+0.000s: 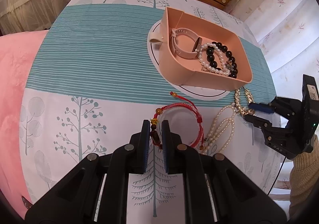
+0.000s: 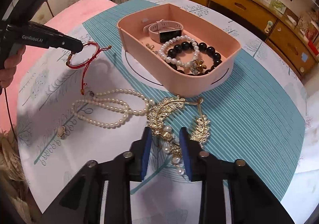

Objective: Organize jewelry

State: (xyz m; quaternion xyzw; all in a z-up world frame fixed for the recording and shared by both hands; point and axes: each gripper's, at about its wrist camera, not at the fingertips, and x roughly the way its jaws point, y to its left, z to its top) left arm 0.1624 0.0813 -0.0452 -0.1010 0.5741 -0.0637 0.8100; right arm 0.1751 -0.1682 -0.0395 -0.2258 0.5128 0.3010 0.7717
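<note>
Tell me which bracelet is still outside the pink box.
The red cord bracelet, pinched in the left tool above the tablecloth. The pearl bracelet and black bead bracelet already lie inside the pink box.

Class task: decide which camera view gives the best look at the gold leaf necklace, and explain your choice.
The right wrist view: the gold leaf necklace lies large and close, with the right gripper straddling its pearl strand. In the left wrist view the necklace is small at the side, below the pink tray, partly hidden by that gripper.
</note>
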